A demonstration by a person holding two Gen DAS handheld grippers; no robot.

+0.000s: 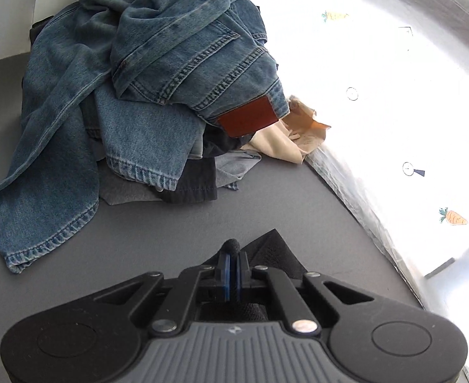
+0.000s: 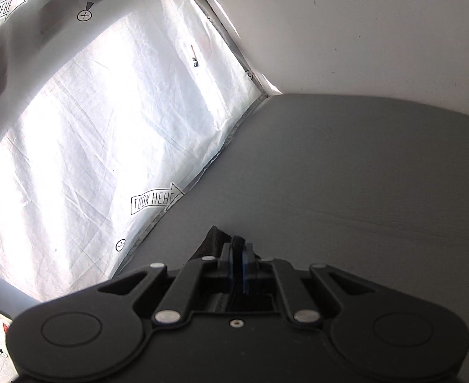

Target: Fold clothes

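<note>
My left gripper (image 1: 233,257) is shut on a black mesh garment (image 1: 276,252), whose corner spreads to the right of the fingers just above the grey surface (image 1: 170,233). My right gripper (image 2: 238,250) is shut on the same kind of black fabric (image 2: 213,239), which shows to the left of the fingers. A heap of clothes sits ahead of the left gripper: blue jeans (image 1: 157,63) on top with a brown patch (image 1: 247,121), a dark garment (image 1: 192,185) and a beige one (image 1: 285,146) beneath.
A bright white sheet with printed carrots and arrows (image 1: 394,95) hangs along the right of the surface; it also shows in the right wrist view (image 2: 106,127). A white wall (image 2: 362,32) stands behind the grey surface (image 2: 346,175).
</note>
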